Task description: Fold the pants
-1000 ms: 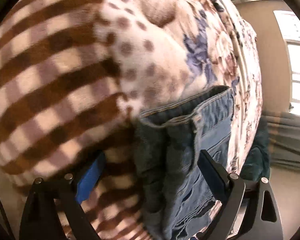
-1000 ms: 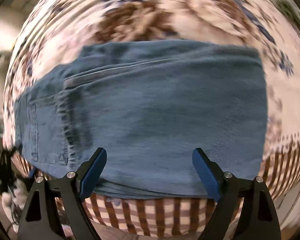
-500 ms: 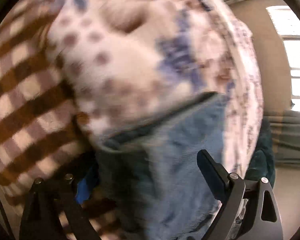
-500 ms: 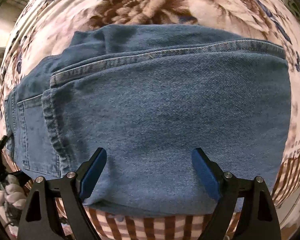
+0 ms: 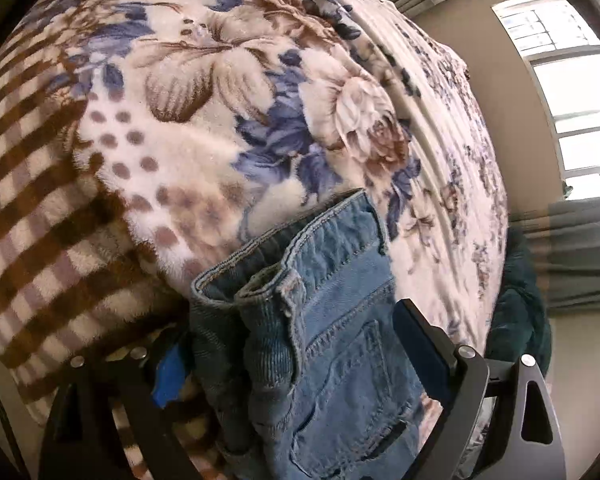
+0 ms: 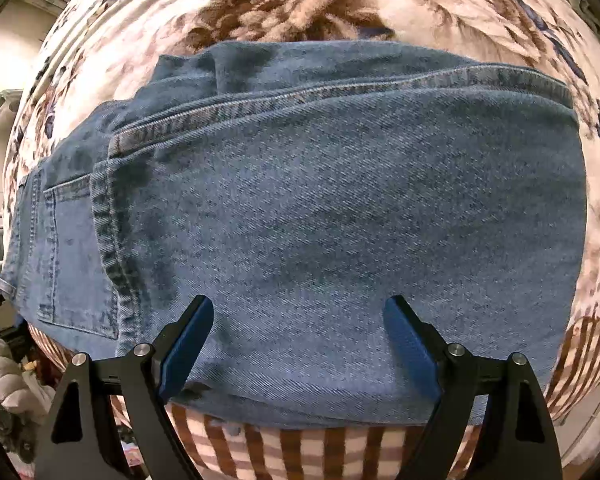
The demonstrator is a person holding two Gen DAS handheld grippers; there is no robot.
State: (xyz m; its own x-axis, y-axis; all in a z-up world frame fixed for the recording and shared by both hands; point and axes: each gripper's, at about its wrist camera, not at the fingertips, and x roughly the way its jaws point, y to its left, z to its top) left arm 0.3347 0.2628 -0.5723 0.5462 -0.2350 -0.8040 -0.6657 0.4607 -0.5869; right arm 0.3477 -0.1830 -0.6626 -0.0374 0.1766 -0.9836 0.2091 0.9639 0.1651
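The blue denim pants (image 6: 340, 208) lie folded into a wide stack on the flowered blanket (image 6: 300, 0), leg hems on top, waistband and back pocket at the left. My right gripper (image 6: 298, 336) is open and empty, its jaws spread just over the near edge of the stack. In the left wrist view the waistband end of the pants (image 5: 324, 320) lies between the spread jaws of my left gripper (image 5: 288, 360). The denim partly hides the left finger (image 5: 168, 372). The left gripper is open and not clamped on the cloth.
The blanket (image 5: 220, 120) has a brown checked border (image 5: 40, 200) along the near bed edge. A dark green cloth heap (image 5: 516, 320) lies beyond the bed's right side, under a window (image 5: 572, 100). A gloved hand (image 6: 8, 384) shows at lower left.
My left gripper swung around the waistband end and now looks more across the bed. My right gripper moved closer to the stack's near edge. Both stayed open.
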